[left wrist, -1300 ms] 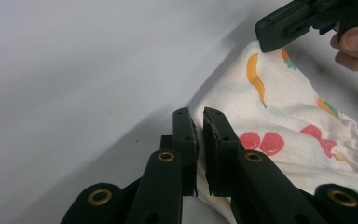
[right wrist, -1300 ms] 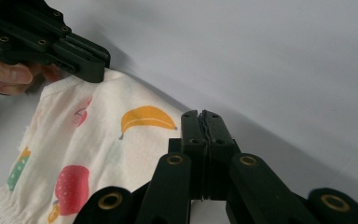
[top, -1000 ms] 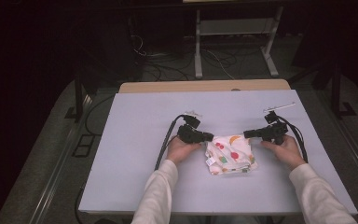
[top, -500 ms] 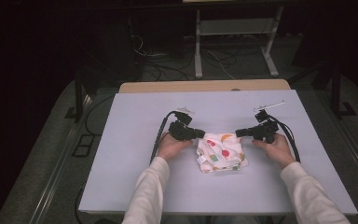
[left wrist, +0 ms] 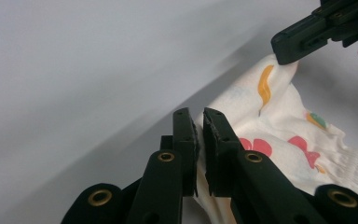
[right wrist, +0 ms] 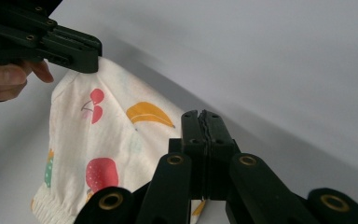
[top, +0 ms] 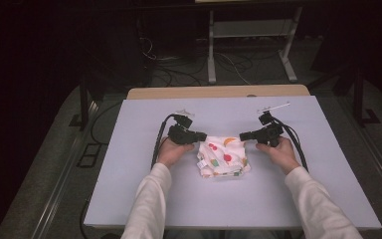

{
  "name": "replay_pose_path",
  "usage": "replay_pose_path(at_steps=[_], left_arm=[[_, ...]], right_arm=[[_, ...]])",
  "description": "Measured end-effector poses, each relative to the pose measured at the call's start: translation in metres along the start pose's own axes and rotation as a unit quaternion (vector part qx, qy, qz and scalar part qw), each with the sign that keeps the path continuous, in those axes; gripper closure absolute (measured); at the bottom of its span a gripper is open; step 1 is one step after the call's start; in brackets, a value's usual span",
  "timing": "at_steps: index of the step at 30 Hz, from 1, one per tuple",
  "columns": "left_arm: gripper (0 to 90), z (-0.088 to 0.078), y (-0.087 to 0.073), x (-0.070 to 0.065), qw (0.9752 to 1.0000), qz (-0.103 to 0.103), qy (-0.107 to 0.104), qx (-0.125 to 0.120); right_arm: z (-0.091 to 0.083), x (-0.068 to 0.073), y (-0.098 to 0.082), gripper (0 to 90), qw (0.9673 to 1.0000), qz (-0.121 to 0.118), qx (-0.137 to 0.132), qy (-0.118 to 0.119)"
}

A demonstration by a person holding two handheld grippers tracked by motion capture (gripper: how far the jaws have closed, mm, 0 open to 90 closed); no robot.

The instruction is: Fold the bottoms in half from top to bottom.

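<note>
Pinching 1 fruit-print cloth point(top: 223, 156): left gripper point(top: 202, 136) & right gripper point(top: 243, 135), prob. opposite corners, on 1 table point(top: 144, 119).

the cloth point(top: 224, 157) is lying near the middle of the surface point(top: 129, 189), between the left tongs point(top: 202, 136) and right tongs point(top: 242, 135); each seems to be pinching a far corner.

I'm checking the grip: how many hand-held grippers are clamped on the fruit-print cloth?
2. The left hand-held gripper pinches the white fruit-print cloth at its far left corner, the right hand-held gripper at its far right corner.
</note>
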State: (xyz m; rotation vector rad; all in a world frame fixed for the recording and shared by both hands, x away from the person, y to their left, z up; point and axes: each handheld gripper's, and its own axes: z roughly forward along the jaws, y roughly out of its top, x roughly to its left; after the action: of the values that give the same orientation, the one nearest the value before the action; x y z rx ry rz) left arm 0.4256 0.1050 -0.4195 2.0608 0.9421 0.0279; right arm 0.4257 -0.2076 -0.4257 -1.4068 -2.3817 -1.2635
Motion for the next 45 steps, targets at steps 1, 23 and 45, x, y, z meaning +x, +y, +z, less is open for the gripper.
replay_pose_path(at_steps=[1,23,45], left_arm=[[82.6,0.0,0.0,0.002,1.0,-0.002,0.001,-0.002],[82.6,0.021,0.005,0.014,0.998,-0.003,0.043,-0.047],[82.1,0.03,0.01,0.026,0.9944,-0.028,0.056,-0.085]], right_arm=[[0.001,0.001,0.001,87.9,1.0,-0.001,-0.002,-0.002],[0.01,-0.016,0.022,87.8,0.9981,0.009,-0.043,-0.044],[0.019,-0.025,0.026,87.8,0.9944,0.042,-0.077,-0.058]])
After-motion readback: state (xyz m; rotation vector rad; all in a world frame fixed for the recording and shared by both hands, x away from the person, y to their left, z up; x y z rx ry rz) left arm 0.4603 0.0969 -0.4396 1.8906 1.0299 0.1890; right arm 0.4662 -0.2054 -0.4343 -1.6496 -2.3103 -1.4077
